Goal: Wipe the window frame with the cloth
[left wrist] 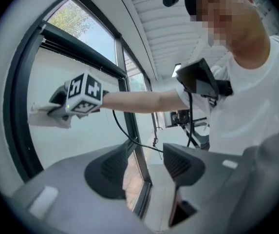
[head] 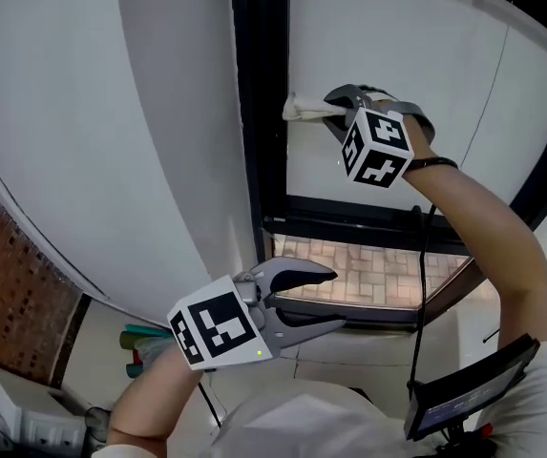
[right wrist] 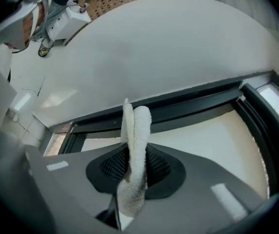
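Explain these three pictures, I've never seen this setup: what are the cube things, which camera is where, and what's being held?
There is no robot. A person holds tongs in each hand, and the marker cubes are part of them. One picture comes from a camera on the person's head; the other two come from cameras riding on each tongs. The right tongs are shut on a white cloth, whose end is at the dark window frame. The left tongs are open and empty, lower down.
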`<state>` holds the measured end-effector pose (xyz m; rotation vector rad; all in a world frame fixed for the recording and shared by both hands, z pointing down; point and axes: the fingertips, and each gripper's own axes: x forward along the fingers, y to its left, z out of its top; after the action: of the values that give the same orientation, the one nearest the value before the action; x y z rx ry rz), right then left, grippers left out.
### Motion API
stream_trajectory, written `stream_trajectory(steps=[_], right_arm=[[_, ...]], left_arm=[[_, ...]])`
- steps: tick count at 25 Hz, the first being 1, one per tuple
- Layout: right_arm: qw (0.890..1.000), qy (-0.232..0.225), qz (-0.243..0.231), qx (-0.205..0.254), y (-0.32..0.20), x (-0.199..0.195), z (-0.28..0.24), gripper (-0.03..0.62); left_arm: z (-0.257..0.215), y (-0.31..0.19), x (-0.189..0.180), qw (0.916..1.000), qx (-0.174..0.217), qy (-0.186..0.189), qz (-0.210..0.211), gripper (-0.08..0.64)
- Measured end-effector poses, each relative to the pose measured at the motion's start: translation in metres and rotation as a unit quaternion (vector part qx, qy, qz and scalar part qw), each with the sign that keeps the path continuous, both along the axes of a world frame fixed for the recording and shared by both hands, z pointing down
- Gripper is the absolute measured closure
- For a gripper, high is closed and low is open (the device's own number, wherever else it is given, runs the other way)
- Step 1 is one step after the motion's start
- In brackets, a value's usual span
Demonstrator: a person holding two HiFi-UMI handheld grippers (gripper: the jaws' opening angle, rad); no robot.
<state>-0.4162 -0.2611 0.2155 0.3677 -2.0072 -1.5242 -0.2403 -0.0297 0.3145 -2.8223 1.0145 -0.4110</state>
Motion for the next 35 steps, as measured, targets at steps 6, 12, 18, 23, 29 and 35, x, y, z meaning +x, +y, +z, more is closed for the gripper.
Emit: stream_trajectory(steps=[6, 12, 18, 23, 29, 35], right_arm=[[0.996, 0.022, 0.063, -0.062, -0.048, 0.017, 0.111, 0.522], [0.992, 0.067, 0.079, -0.066, -0.061, 0.011, 0.197, 0.522], [0.988, 0.090, 0.090, -0.091, -0.064, -0.008, 0.264, 0.522], [0.985, 0.106, 0.103, -0.085, -0.074, -0.024, 0.299, 0.522], [0.984, 0.124, 0.108, -0.063, -0.082, -0.040, 0.322, 0.522], [0.981, 0.160, 0.079, -0.075, -0.069, -0.041, 0.343, 0.522]], left_arm=[[0.011, -0.008, 0.005, 0.9999, -0.007, -0.003, 0.008, 0.316], [0.020, -0.010, 0.003, 0.9998, -0.020, 0.009, 0.004, 0.316], [0.025, -0.012, -0.003, 0.9997, -0.024, 0.002, -0.001, 0.318], [0.031, -0.013, -0.009, 0.9994, -0.033, 0.007, -0.007, 0.316], [0.038, -0.015, -0.017, 0.9988, -0.043, 0.013, -0.016, 0.317], [0.042, -0.019, -0.016, 0.9986, -0.048, 0.017, -0.014, 0.316]])
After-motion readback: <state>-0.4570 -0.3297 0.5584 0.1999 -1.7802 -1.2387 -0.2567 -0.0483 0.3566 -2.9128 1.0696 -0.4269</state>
